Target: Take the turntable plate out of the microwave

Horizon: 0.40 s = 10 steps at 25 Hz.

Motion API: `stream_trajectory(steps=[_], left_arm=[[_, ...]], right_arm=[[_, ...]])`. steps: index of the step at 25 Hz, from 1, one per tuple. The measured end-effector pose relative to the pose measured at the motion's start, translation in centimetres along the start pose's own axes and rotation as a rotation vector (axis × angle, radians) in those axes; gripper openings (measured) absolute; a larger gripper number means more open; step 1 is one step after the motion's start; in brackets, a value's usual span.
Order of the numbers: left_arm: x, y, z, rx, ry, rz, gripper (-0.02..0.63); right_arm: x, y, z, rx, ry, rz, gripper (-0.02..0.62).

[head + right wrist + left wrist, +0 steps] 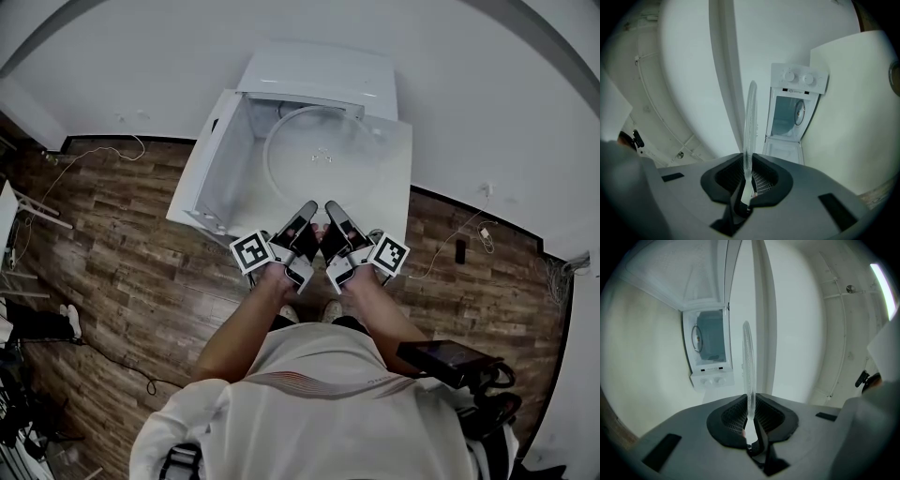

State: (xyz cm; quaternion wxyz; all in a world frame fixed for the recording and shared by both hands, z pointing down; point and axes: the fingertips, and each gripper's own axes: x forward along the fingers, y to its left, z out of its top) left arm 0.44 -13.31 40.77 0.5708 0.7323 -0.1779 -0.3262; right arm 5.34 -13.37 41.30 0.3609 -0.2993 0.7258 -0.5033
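Observation:
A clear glass turntable plate (pixel 274 141) hangs level in front of the white microwave (pixel 323 73), whose door (pixel 208 164) stands swung out to the left. My left gripper (pixel 306 214) and right gripper (pixel 334 214) sit side by side on the plate's near rim. The left gripper view shows the plate (pixel 748 357) edge-on, pinched between the black pads of the left gripper (pixel 750 420). In the right gripper view, the plate (pixel 750 122) is clamped the same way in the right gripper (pixel 746 180). Both views show the microwave (pixel 708 350) (pixel 794 112) beyond, with its cavity open.
The microwave stands on a white surface (pixel 469 112). Brown wooden floor (pixel 122 253) lies on both sides, with cables (pixel 450 246) trailing across it. A black device (pixel 450 361) sits at the lower right, next to the person.

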Motion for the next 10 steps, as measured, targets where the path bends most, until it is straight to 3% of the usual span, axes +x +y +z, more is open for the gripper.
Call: stream_trajectory(steps=[10], left_arm=[[0.59, 0.27, -0.57, 0.006, -0.008, 0.008, 0.052]], right_arm=[[-0.52, -0.19, 0.72, 0.008, 0.009, 0.001, 0.041]])
